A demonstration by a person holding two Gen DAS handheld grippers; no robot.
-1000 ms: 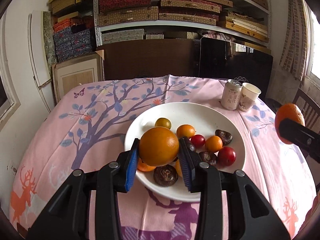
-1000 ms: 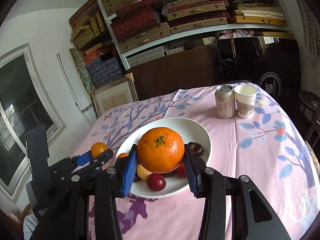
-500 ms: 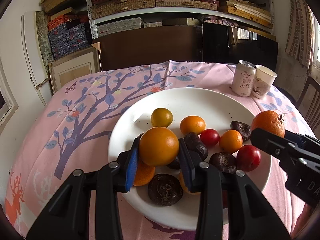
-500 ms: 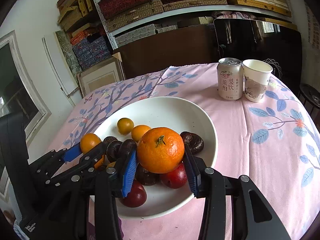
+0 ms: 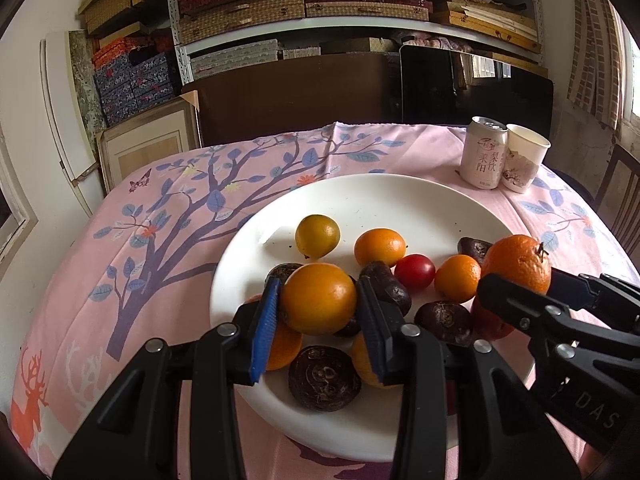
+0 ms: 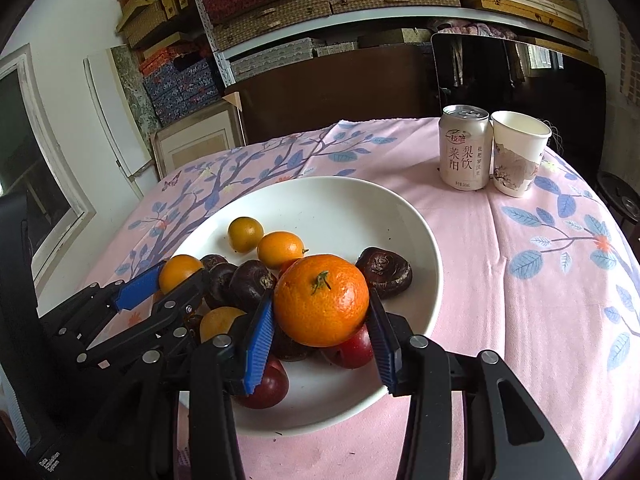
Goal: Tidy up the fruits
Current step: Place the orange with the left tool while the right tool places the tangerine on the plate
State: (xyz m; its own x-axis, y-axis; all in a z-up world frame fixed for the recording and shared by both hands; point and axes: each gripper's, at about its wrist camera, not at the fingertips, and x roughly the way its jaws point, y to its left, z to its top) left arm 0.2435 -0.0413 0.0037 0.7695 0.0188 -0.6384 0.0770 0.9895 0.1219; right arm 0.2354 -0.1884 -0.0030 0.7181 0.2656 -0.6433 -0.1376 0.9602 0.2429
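A white plate [image 5: 360, 200] [image 6: 332, 200] on the pink tablecloth holds small oranges, red tomatoes and dark water chestnuts. My left gripper [image 5: 318, 320] is shut on a smooth orange [image 5: 318, 298], low over the plate's near left part; it also shows in the right wrist view [image 6: 160, 292]. My right gripper [image 6: 320, 332] is shut on a mandarin with a green stem [image 6: 321, 300], low over the plate's near right fruits; the mandarin also shows in the left wrist view [image 5: 518, 264].
A drink can [image 6: 464, 148] and a paper cup [image 6: 518, 152] stand together at the table's far right. Shelves of boxes and a dark cabinet stand behind the table. A chair back [image 5: 620, 196] stands at the right edge.
Both grippers moved forward and down toward the plate with their fruits still held. The right gripper came in from the right over the plate's near right side.
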